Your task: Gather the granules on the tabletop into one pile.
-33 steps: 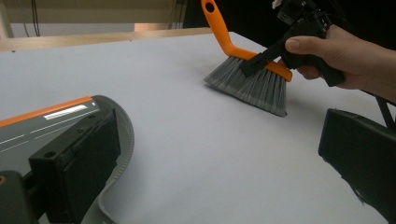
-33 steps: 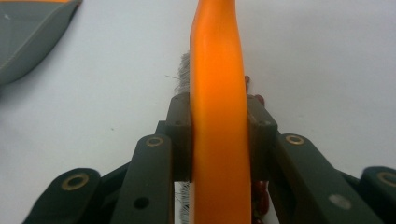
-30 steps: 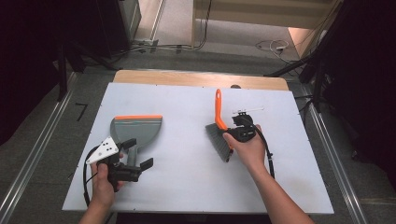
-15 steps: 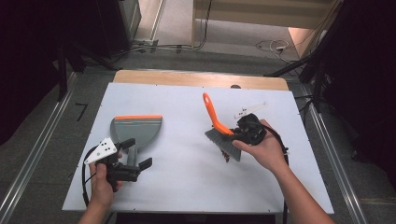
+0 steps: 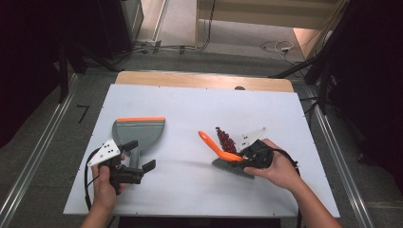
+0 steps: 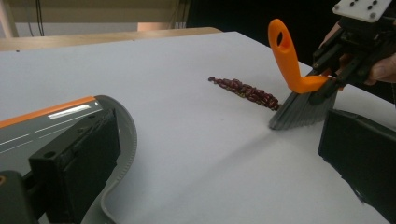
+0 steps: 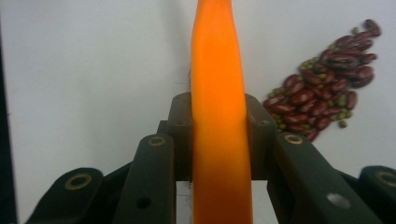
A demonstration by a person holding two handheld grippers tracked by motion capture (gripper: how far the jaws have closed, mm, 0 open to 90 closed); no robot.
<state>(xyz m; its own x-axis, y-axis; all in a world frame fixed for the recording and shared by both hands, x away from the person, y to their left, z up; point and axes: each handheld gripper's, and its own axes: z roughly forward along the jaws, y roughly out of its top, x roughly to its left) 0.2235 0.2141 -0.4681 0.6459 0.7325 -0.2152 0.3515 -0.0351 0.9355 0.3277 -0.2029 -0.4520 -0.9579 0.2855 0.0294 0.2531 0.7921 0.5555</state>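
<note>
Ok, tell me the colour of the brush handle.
Orange; the brush handle shows best in the right gripper view.

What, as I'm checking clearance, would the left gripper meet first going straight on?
Probably the beans, across bare table; the brush sits just right of that line, though depth is unclear.

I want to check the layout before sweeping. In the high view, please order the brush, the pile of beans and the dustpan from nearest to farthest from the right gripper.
1. brush: clamped in the right gripper itself, bristles on the table.
2. pile of beans: just behind the brush, toward the table's far side.
3. dustpan: far across on the left side, beside the left gripper.
</note>
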